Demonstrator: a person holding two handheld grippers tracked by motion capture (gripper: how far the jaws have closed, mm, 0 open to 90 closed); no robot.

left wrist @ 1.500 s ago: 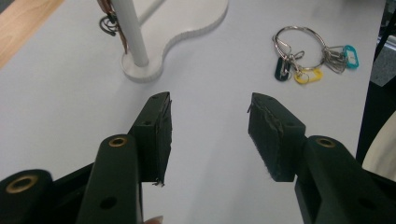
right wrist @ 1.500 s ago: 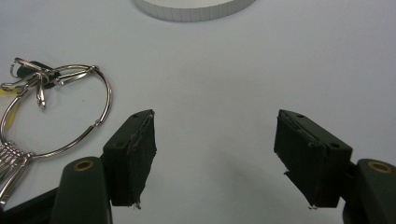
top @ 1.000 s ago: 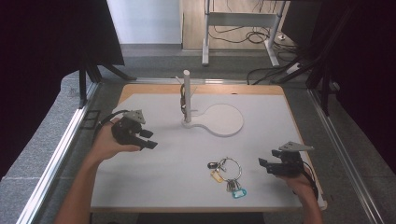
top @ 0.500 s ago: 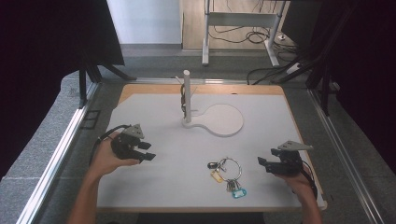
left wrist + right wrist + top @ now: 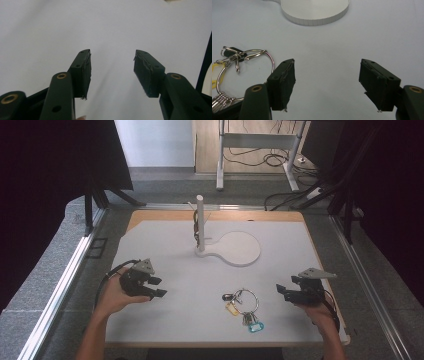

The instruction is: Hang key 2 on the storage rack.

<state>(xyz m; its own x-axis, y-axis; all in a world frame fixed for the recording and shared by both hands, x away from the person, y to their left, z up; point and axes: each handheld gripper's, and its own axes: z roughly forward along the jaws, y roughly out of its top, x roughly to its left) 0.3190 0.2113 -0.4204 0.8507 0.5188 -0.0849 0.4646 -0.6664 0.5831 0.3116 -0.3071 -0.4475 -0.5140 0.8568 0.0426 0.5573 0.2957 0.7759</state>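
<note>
High view: the left hand-held gripper sat low over the near-left part of the white worktop, jaws apart, nothing between them. The right hand-held gripper sat near the right edge, jaws pointing left toward the key ring, also apart and empty. The key ring lay flat on the worktop, near-centre, just left of the right hand-held gripper but not touching it; a yellow tag lay at its left, a blue tag at its near end. Farther back stood a white post upright on a flat white base with a round pad stretching to the right. It was well apart from the key ring.

Left gripper view: both black jaws stood apart over bare white worktop, nothing gripped. A dark cable ran along the right edge.

Right gripper view: jaws wide apart, empty. The key ring lay on the worktop to the left, just beside and partly behind the left jaw; whether they touched could not be told. A bunch of keys sat at its near-left, the yellow tag at the left edge. The round base lay far ahead.
</note>
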